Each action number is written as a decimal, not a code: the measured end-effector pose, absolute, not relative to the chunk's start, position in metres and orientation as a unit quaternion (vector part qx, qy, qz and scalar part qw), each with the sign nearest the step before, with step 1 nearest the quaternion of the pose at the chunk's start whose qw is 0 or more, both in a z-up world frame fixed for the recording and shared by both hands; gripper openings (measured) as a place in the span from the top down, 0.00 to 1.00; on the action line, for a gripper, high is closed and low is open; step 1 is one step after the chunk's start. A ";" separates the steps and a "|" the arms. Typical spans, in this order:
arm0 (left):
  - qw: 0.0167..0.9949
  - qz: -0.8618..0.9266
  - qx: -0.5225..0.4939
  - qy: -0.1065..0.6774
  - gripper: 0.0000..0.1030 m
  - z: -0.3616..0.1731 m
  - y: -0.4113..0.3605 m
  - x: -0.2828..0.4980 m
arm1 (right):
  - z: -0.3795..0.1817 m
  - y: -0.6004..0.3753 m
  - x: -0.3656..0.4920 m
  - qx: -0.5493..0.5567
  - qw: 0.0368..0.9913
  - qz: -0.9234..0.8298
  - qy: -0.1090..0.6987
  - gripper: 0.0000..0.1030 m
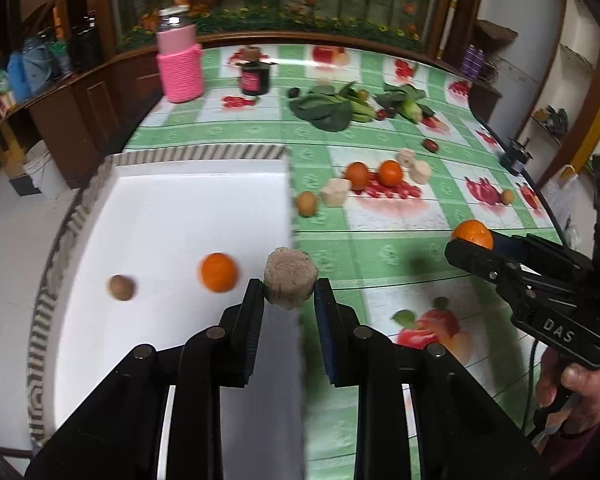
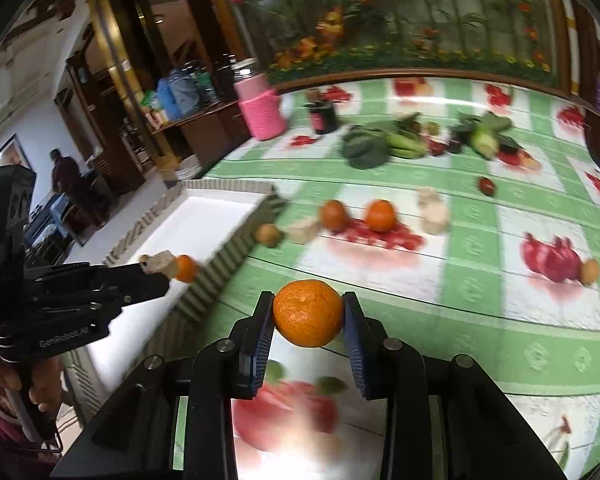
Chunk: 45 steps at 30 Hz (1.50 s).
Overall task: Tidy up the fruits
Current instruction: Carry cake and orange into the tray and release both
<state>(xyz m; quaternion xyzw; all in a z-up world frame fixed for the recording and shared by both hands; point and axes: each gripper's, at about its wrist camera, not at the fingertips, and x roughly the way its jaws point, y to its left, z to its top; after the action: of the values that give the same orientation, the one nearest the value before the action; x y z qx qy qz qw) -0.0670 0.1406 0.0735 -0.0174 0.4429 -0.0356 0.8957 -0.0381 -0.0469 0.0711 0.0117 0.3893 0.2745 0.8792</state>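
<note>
1. My left fingers (image 1: 288,296) are clenched on a pale, rough, round chunk (image 1: 290,280), some kind of cut fruit piece I can't name. I pinch it at its sides, so it rides clear of the fingers' roots and can drop straight down.

2. That chunk hangs over the right-hand edge of the white tray (image 1: 172,208), near its near end. I judge the tray to be the collecting place, since an orange (image 1: 218,272) and a small brown fruit (image 1: 121,287) already lie on its floor, apart from each other.

3. My right fingers (image 2: 308,314) are grasping a second orange (image 2: 308,312) across its widest part, which keeps a round, slippery thing from rolling out. It is held above the green checked surface (image 2: 480,320), just right of the tray's ribbed wall.

4. Both fingers tilt downward, which suits lowering fruit into the tray rather than tossing it.

5. Farther off on the surface, right of the tray, loose fruit waits: two more oranges (image 1: 374,173), pale chunks (image 1: 335,191), and a brown egg-shaped fruit (image 1: 306,203). They look unsorted, so much of the job seems left.

6. The leafy greens (image 1: 328,108) and the pink jar (image 1: 178,60) sit at the far side, out of my way.
</note>
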 end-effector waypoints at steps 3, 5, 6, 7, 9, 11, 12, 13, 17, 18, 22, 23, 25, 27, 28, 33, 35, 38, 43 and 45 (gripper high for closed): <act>0.897 -0.022 -0.022 0.440 0.78 0.075 0.155 -0.073 | 0.079 -0.021 -0.043 0.000 0.876 0.295 0.382 0.67; 0.898 -0.012 -0.025 0.438 0.78 0.075 0.166 -0.077 | 0.082 -0.007 -0.045 -0.007 0.873 0.307 0.380 0.67; 0.898 -0.008 -0.027 0.439 0.78 0.074 0.169 -0.078 | 0.083 0.000 -0.047 -0.011 0.871 0.313 0.379 0.67; 0.898 -0.004 -0.029 0.439 0.78 0.073 0.174 -0.080 | 0.083 0.006 -0.048 -0.015 0.870 0.317 0.378 0.67; 0.898 0.003 -0.032 0.439 0.77 0.071 0.183 -0.083 | 0.085 0.018 -0.051 -0.022 0.867 0.327 0.377 0.67; 0.896 0.011 -0.039 0.441 0.77 0.068 0.194 -0.088 | 0.084 0.031 -0.054 -0.028 0.863 0.336 0.377 0.67; 0.896 0.014 -0.043 0.442 0.77 0.067 0.200 -0.090 | 0.083 0.038 -0.056 -0.033 0.860 0.341 0.378 0.67; 0.895 0.016 -0.047 0.443 0.77 0.066 0.204 -0.092 | 0.083 0.044 -0.058 -0.037 0.858 0.345 0.379 0.67; 0.891 0.026 -0.065 0.449 0.77 0.059 0.225 -0.101 | 0.079 0.064 -0.064 -0.051 0.848 0.362 0.382 0.67; 0.889 0.028 -0.069 0.452 0.77 0.057 0.230 -0.102 | 0.077 0.070 -0.065 -0.056 0.845 0.367 0.385 0.67; 0.883 0.033 -0.081 0.461 0.77 0.047 0.242 -0.105 | 0.069 0.090 -0.065 -0.069 0.835 0.377 0.394 0.67; 0.882 0.034 -0.083 0.463 0.77 0.044 0.244 -0.105 | 0.066 0.093 -0.064 -0.071 0.833 0.379 0.397 0.67; 0.878 0.034 -0.087 0.470 0.77 0.037 0.246 -0.104 | 0.060 0.101 -0.061 -0.078 0.828 0.381 0.404 0.67; 0.874 0.037 -0.089 0.477 0.77 0.031 0.248 -0.102 | 0.053 0.110 -0.058 -0.088 0.823 0.382 0.411 0.67; 0.873 0.038 -0.090 0.479 0.77 0.029 0.249 -0.101 | 0.049 0.114 -0.056 -0.094 0.820 0.382 0.415 0.67; 0.870 0.047 -0.091 0.482 0.77 0.023 0.251 -0.097 | 0.034 0.131 -0.046 -0.116 0.809 0.383 0.429 0.67; 0.870 0.052 -0.089 0.483 0.77 0.021 0.252 -0.096 | 0.029 0.136 -0.043 -0.122 0.806 0.384 0.434 0.67; 0.868 0.056 -0.091 0.485 0.77 0.018 0.255 -0.095 | 0.021 0.143 -0.039 -0.130 0.801 0.383 0.441 0.67; 0.868 0.062 -0.091 0.485 0.77 0.015 0.257 -0.094 | 0.018 0.148 -0.043 -0.146 0.801 0.384 0.436 0.66; 0.868 0.065 -0.091 0.484 0.77 0.014 0.257 -0.095 | 0.018 0.148 -0.044 -0.143 0.803 0.383 0.433 0.65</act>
<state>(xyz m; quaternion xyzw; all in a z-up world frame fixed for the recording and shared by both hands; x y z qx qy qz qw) -0.0946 0.2570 0.0141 -0.0908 0.4836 0.0651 0.8681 -0.0437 0.1481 0.0180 -0.1428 0.4332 0.3826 0.8035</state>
